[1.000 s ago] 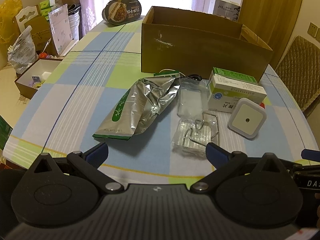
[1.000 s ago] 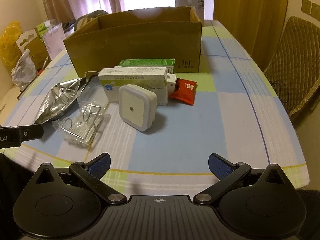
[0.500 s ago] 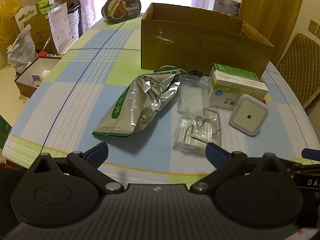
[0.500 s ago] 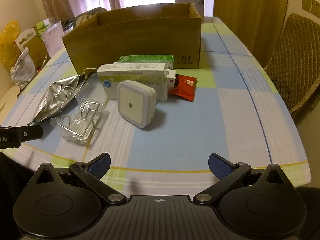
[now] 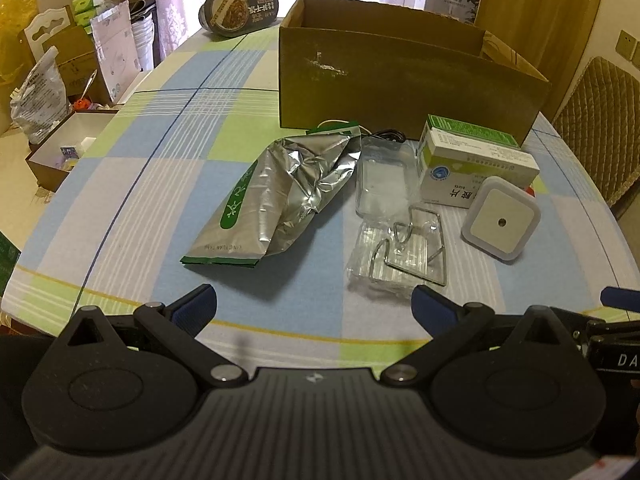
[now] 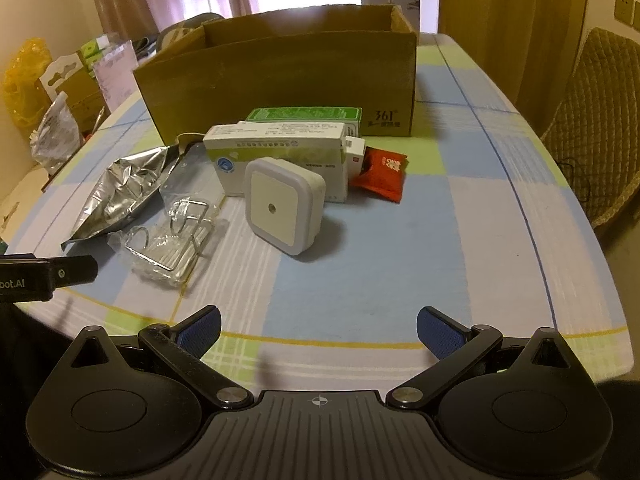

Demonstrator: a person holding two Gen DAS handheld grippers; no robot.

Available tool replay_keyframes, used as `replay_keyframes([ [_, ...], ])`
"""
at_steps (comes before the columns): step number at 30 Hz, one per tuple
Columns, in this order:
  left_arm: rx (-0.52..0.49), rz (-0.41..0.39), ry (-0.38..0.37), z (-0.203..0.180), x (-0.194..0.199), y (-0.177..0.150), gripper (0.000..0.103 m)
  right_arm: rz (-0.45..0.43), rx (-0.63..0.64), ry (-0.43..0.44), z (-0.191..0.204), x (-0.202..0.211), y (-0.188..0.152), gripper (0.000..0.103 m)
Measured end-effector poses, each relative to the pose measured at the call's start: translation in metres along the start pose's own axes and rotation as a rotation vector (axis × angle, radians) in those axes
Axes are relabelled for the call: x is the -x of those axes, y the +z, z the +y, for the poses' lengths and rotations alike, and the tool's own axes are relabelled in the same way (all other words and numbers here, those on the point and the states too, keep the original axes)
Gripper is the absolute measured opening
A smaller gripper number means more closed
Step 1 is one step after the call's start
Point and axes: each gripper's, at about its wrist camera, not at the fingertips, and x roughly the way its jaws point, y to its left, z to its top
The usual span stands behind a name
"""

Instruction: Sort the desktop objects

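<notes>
Left tongs (image 5: 313,300): jaws spread wide, nothing between them, held low over the near edge of the table (image 5: 132,184). Right tongs (image 6: 318,326): likewise wide apart and empty, also at the near edge, to the right of the left pair; one left fingertip (image 6: 74,270) shows at the left border of the right wrist view.

Table covered with a blue, green and white checked cloth. Items lie in a loose cluster in front of an open cardboard box (image 5: 404,80), which stands upright toward the far side.

- Foil bag (image 5: 280,196), silver with green print, crumpled, lying flat at the left of the cluster.
- Clear plastic tray (image 5: 382,184) just right of the bag, touching it.
- Wire hook in a clear wrapper (image 5: 400,252), nearest to the left tongs, just in front of the tray.
- White and green carton (image 5: 476,168), with a second green carton (image 5: 468,130) behind it, next to the box wall.
- Square white night light (image 6: 282,204), leaning against the front of the white carton.
- Red packet (image 6: 382,174) right of the cartons, flat on the cloth.

Beyond the box: a dark instant-noodle bowl (image 5: 240,8). A padded chair (image 6: 600,128) stands to the right of the table.
</notes>
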Motion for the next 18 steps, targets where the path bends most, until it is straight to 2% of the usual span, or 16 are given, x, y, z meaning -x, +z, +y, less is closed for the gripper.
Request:
replay_keyframes([
  [7, -0.031, -0.008, -0.062, -0.001, -0.004, 0.002, 0.102, -0.032, 0.031, -0.001, -0.002, -0.004, 0.007, 0.101],
  [15, -0.186, -0.034, -0.119, -0.024, -0.016, 0.003, 0.101, -0.074, 0.036, -0.024, -0.008, -0.01, 0.014, 0.101],
  [18, -0.221, -0.033, -0.13, -0.035, -0.025, 0.003, 0.097, -0.083, 0.025, -0.032, -0.013, -0.011, 0.015, 0.101],
])
